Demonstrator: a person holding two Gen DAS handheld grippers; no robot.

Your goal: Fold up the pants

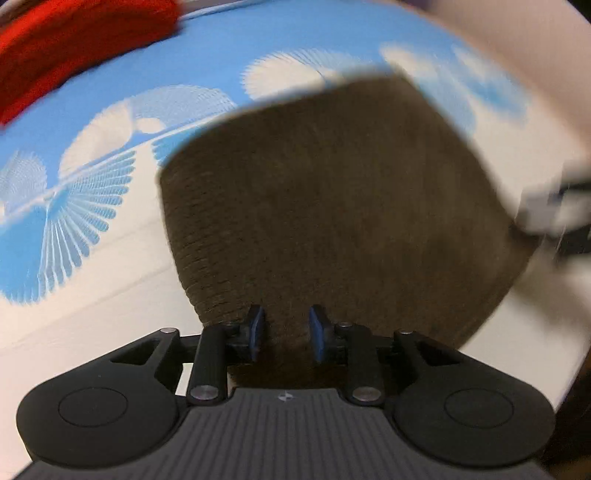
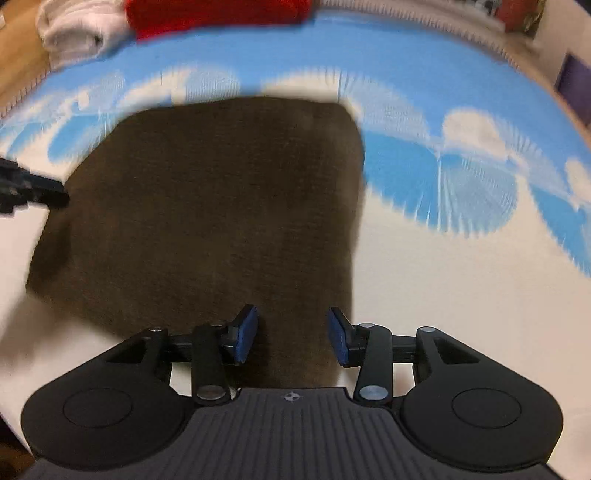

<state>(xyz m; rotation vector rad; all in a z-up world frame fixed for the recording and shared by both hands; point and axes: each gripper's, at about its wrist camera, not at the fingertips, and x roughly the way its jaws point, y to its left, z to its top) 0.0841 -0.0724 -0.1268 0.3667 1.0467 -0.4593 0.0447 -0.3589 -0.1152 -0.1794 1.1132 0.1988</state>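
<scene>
Blue-and-white patterned bedding [image 2: 424, 122] spreads wide and bare to your right, with a red garment [image 2: 218, 14] and a rolled white towel [image 2: 74, 26] along its far edge, and both views are blurred. Your folded brown pants [image 2: 207, 206] lie flat as a compact rectangle in the middle, their near edge running under both grippers, which tilt steeply down over it. Your left gripper [image 1: 286, 332] has its blue pads narrowly parted and your right gripper [image 2: 293, 334] stands wider, cloth showing in each gap without either visibly pinching it.
</scene>
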